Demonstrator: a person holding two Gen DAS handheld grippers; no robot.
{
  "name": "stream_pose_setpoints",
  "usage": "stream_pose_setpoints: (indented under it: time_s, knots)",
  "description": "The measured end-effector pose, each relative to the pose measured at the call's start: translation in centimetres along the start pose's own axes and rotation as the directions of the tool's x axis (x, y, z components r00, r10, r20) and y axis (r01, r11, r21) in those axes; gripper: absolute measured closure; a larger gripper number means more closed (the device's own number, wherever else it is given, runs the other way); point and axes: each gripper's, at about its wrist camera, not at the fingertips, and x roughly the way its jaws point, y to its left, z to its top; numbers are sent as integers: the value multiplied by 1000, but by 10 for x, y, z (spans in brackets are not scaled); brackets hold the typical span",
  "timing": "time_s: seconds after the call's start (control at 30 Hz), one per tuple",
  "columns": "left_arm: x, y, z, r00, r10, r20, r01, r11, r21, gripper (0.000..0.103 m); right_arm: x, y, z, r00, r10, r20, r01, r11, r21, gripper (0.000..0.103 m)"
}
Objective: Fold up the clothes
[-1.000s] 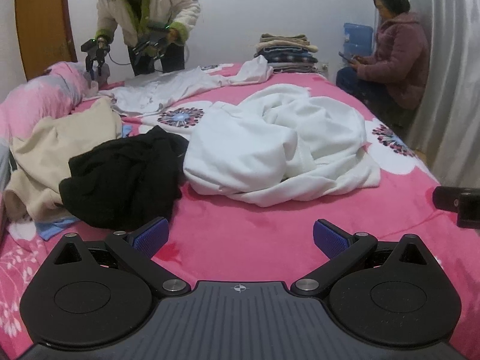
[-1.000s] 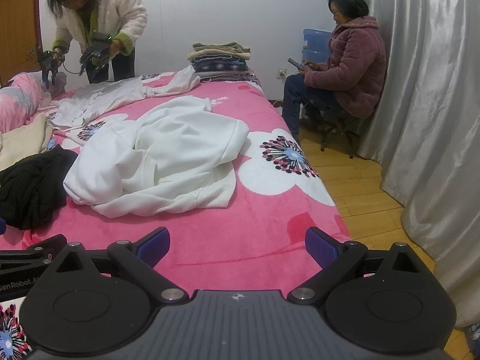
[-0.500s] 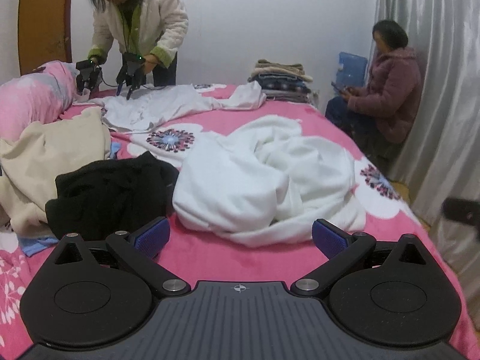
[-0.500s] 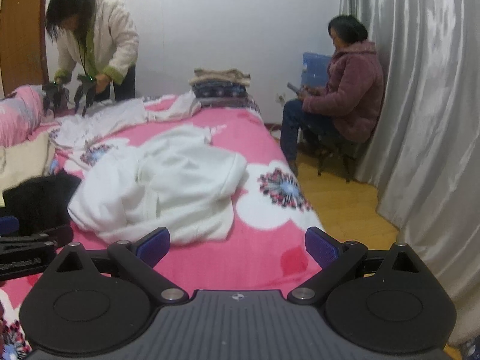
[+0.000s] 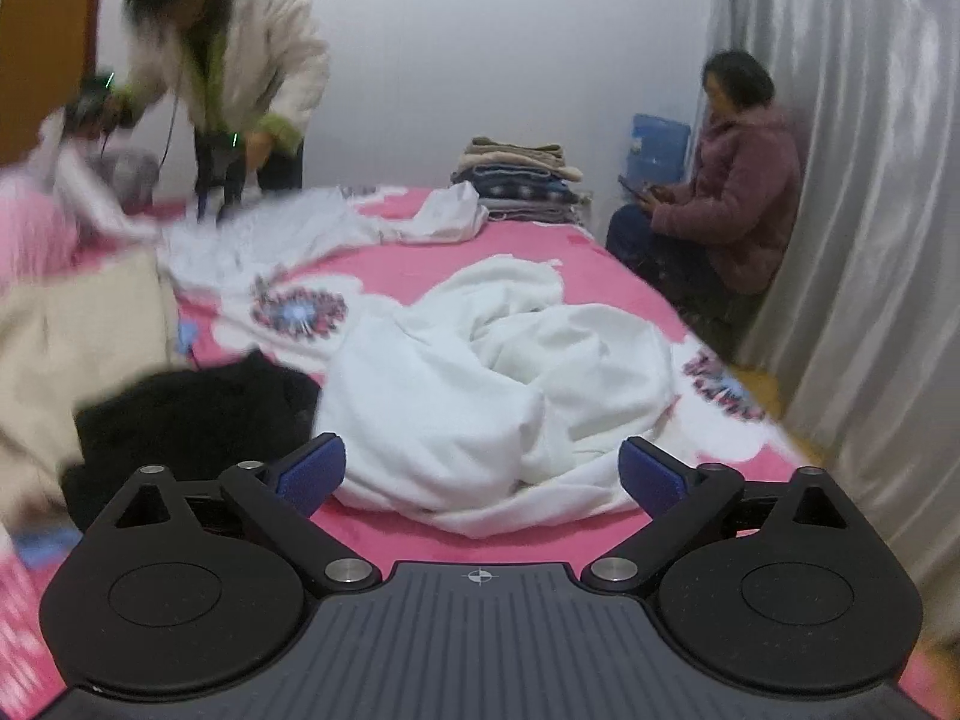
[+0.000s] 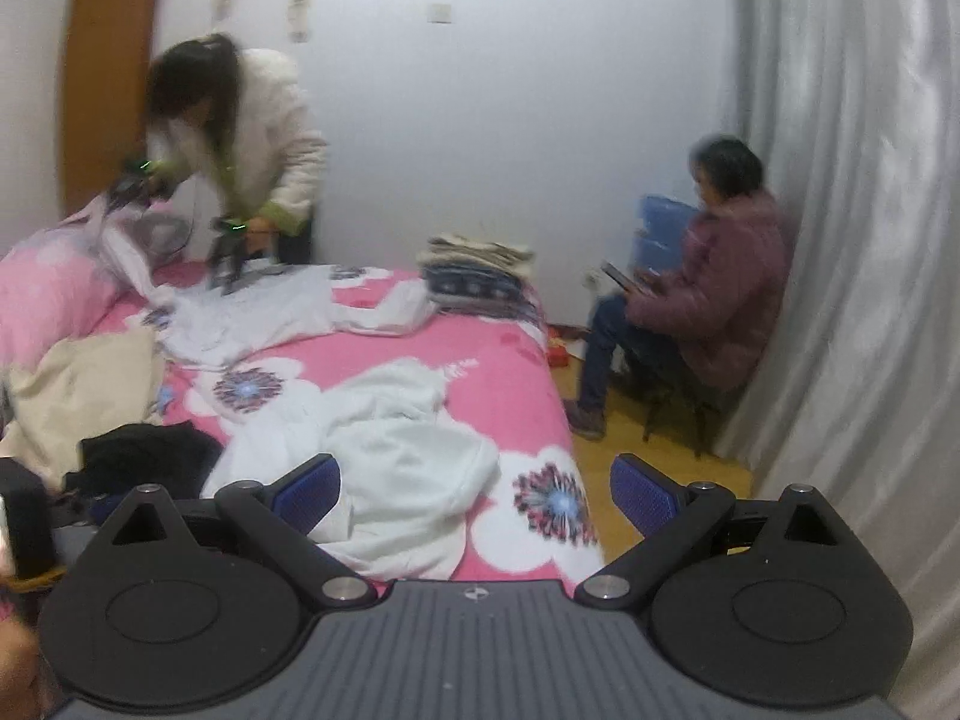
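A crumpled white garment (image 5: pixel 498 372) (image 6: pixel 390 468) lies in a heap on the pink flowered bed (image 5: pixel 420 264) (image 6: pixel 480 354). Left of it sit a black garment (image 5: pixel 192 414) (image 6: pixel 144 456) and a cream one (image 5: pixel 78 324) (image 6: pixel 84 378). My left gripper (image 5: pixel 480 474) hangs open just in front of the white heap, with nothing between its blue pads. My right gripper (image 6: pixel 474 492) is open too, held higher and further back over the bed's near right corner. Both views are blurred.
A stack of folded clothes (image 5: pixel 516 180) (image 6: pixel 474 270) sits at the bed's far end. A standing person (image 5: pixel 234 72) (image 6: pixel 240 132) with grippers works a pale garment (image 5: pixel 270 234) there. Another person (image 5: pixel 732 180) (image 6: pixel 708 294) sits by the grey curtain (image 5: pixel 852 180) (image 6: pixel 840 240). Wooden floor (image 6: pixel 636 468) lies right of the bed.
Both grippers have risen and tilted upward, so the bed sits lower in view. The right one pulled back from the white garment. The standing person lifted the pale garment's left end.
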Motion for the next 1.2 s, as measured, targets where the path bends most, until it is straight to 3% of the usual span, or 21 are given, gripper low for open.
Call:
stream_pose_setpoints:
  time_s: [0.1,0.17,0.2,0.37,0.47,0.53,0.6,0.7,0.77,0.9,1.07,1.1,1.13,1.2]
  knots:
    - [8,-2,-1,998,-62,-8,62,998,32,5,-16,-1,22,1000,-26,13,28,982,-185,4]
    - [20,3,0,993,-116,-33,115,993,-22,5,-21,-3,29,997,-71,27,75,968,-238,4]
    - [28,6,0,992,-122,-46,119,991,-53,6,-23,-7,31,996,-81,35,87,971,-225,4]
    - [60,24,3,988,-103,-113,82,980,-179,19,0,-27,10,1000,2,-6,-2,1000,-5,4]
    - [74,38,5,984,-56,-171,15,973,-229,28,26,-38,-15,998,28,-65,-20,992,122,4]
    - [77,45,8,982,-71,-178,23,966,-258,32,50,-42,-33,995,49,-85,-33,983,183,4]
    - [81,48,12,979,-95,-181,41,960,-278,32,78,-48,-49,992,71,-108,-40,963,266,4]
    - [90,46,19,974,-127,-189,72,959,-276,16,126,-54,-70,975,143,-172,-69,924,376,4]
    - [100,43,21,968,-152,-197,93,956,-277,14,155,-49,-83,965,168,-201,-89,932,352,4]
    - [135,33,19,952,-194,-238,128,955,-268,16,204,-40,-109,964,116,-240,-31,942,334,4]
    - [172,24,1,945,-169,-281,111,971,-211,64,250,-13,-128,959,138,-247,-74,965,252,4]
    - [174,25,-1,945,-188,-266,136,970,-203,72,259,-6,-129,960,139,-243,-81,969,234,4]
    - [174,25,-3,945,-213,-249,171,969,-180,87,268,1,-129,960,143,-241,-89,971,222,4]
    - [170,24,-6,948,-225,-225,203,972,-116,93,286,13,-130,955,180,-236,-129,968,217,7]
